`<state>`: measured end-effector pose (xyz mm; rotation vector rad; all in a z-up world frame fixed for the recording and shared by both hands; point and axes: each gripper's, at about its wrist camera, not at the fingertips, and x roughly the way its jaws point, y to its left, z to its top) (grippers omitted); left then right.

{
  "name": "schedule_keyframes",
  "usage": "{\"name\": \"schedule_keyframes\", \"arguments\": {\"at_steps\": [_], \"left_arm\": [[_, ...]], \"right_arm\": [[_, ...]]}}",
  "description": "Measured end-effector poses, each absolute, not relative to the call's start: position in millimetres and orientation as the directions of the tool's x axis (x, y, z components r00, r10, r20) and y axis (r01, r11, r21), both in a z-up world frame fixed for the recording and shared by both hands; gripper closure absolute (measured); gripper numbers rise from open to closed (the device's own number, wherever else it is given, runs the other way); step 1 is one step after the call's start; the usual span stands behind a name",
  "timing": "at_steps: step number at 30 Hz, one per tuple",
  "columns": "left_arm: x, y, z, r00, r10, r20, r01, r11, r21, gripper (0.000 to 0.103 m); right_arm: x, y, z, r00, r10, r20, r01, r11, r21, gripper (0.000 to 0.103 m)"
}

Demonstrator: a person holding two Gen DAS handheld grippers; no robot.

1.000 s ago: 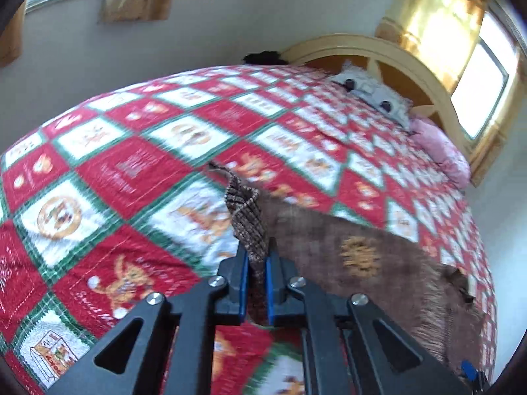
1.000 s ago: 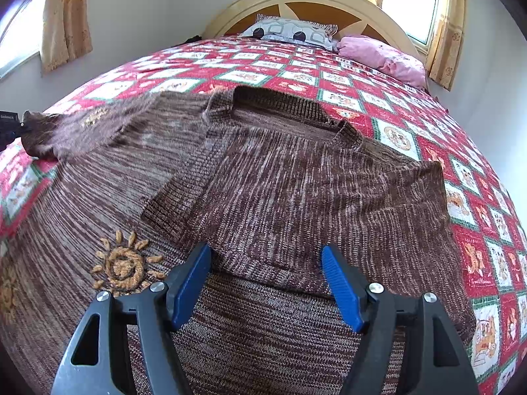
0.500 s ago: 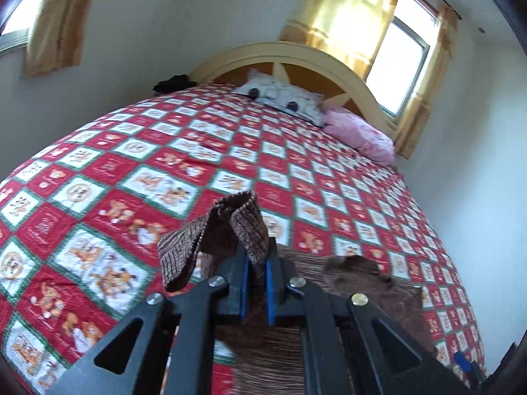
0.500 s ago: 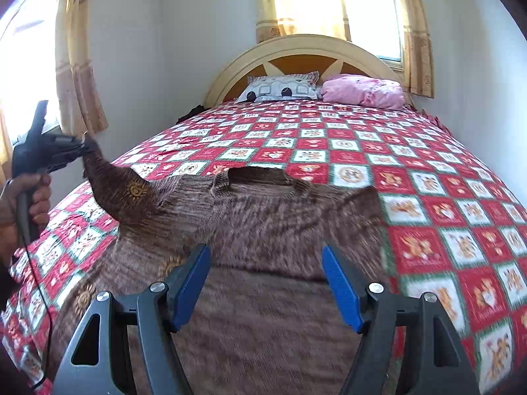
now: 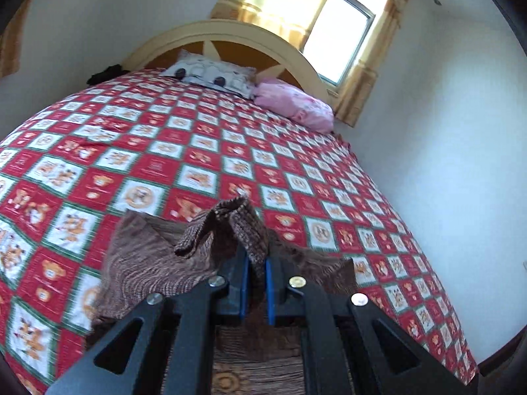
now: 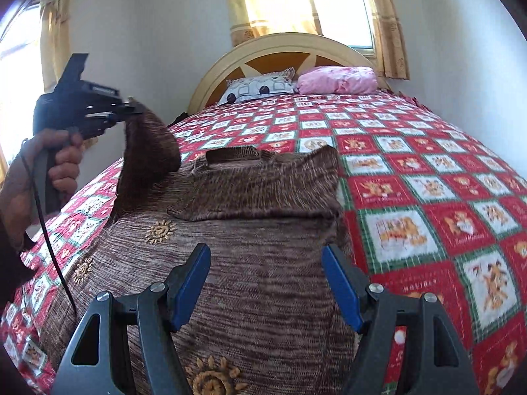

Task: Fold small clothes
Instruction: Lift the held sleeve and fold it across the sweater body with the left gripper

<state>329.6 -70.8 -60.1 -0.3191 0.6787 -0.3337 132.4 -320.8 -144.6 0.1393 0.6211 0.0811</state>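
Observation:
A brown knit sweater (image 6: 263, 204) with embroidered suns lies on the red patchwork bedspread (image 6: 428, 181), its right sleeve folded across the chest. My left gripper (image 5: 256, 263) is shut on the ribbed cuff of the left sleeve (image 5: 243, 227) and holds it lifted high above the bed. The right wrist view shows that gripper (image 6: 131, 112) at the left with the sleeve (image 6: 148, 151) hanging from it. My right gripper (image 6: 266, 283) is open and empty, hovering over the sweater's lower body.
A patterned pillow (image 6: 260, 89) and a pink pillow (image 6: 339, 79) lie against the cream headboard (image 6: 283, 46). Walls stand close on both sides of the bed. A curtained window (image 5: 339, 29) is behind the headboard. The bedspread (image 5: 164, 151) stretches beyond the sweater.
My left gripper has lifted the sleeve cuff up off the bed and swung it inward toward the sweater's body. My right gripper has risen and drawn back, staying open.

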Motion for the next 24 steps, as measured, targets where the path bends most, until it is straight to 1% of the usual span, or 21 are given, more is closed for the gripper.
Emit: {"name": "schedule_keyframes", "arguments": {"at_steps": [2, 5, 8, 10, 12, 13, 14, 15, 16, 17, 18, 19, 21, 23, 24], "left_arm": [[328, -95, -72, 0.713, -0.404, -0.573, 0.215, 0.904, -0.369, 0.095], [327, -133, -98, 0.701, -0.360, -0.616, 0.239, 0.932, -0.273, 0.095], [327, -151, -118, 0.676, -0.326, -0.660, 0.238, 0.945, -0.223, 0.094], [325, -160, -128, 0.639, -0.333, -0.694, 0.268, 0.941, -0.205, 0.092], [316, -166, -131, 0.621, -0.320, -0.716, 0.309, 0.939, -0.152, 0.075], [309, -165, -128, 0.631, -0.318, -0.708, 0.332, 0.935, -0.124, 0.071], [302, -163, -124, 0.648, -0.321, -0.690, 0.350, 0.931, -0.104, 0.063], [293, -159, -119, 0.676, -0.319, -0.664, 0.366, 0.928, -0.074, 0.048], [286, -151, -114, 0.701, -0.310, -0.643, 0.369, 0.928, -0.045, 0.037], [282, -140, -110, 0.728, -0.291, -0.621, 0.357, 0.934, -0.018, 0.020], [281, -126, -108, 0.761, -0.253, -0.597, 0.327, 0.945, 0.016, 0.015], [283, -113, -108, 0.790, -0.191, -0.583, 0.280, 0.958, 0.066, 0.015], [297, -80, -117, 0.812, -0.011, -0.584, 0.145, 0.973, 0.182, 0.015], [312, -45, -131, 0.790, 0.101, -0.604, 0.039, 0.976, 0.215, 0.016], [321, -26, -138, 0.767, 0.134, -0.627, -0.003, 0.979, 0.204, 0.017]], "right_arm": [[131, -320, -145, 0.813, 0.121, -0.570, -0.038, 0.987, 0.155, 0.032], [130, -319, -147, 0.814, 0.127, -0.567, -0.046, 0.987, 0.156, 0.032], [129, -316, -149, 0.810, 0.139, -0.569, -0.059, 0.986, 0.156, 0.032], [129, -316, -150, 0.811, 0.146, -0.566, -0.069, 0.986, 0.155, 0.032], [129, -317, -151, 0.809, 0.156, -0.566, -0.074, 0.983, 0.166, 0.032], [129, -318, -151, 0.808, 0.160, -0.566, -0.074, 0.982, 0.172, 0.032], [129, -320, -152, 0.807, 0.163, -0.567, -0.073, 0.981, 0.179, 0.032], [130, -321, -152, 0.806, 0.164, -0.568, -0.071, 0.981, 0.183, 0.032], [130, -322, -153, 0.806, 0.164, -0.569, -0.069, 0.980, 0.185, 0.032], [131, -322, -153, 0.805, 0.164, -0.571, -0.067, 0.980, 0.187, 0.032], [132, -323, -154, 0.803, 0.161, -0.573, -0.064, 0.980, 0.186, 0.032], [132, -322, -154, 0.803, 0.157, -0.575, -0.060, 0.981, 0.184, 0.032], [133, -320, -154, 0.802, 0.143, -0.580, -0.055, 0.984, 0.167, 0.032], [134, -315, -150, 0.805, 0.131, -0.579, -0.058, 0.988, 0.144, 0.032], [136, -311, -148, 0.803, 0.131, -0.582, -0.070, 0.990, 0.125, 0.032]]}}
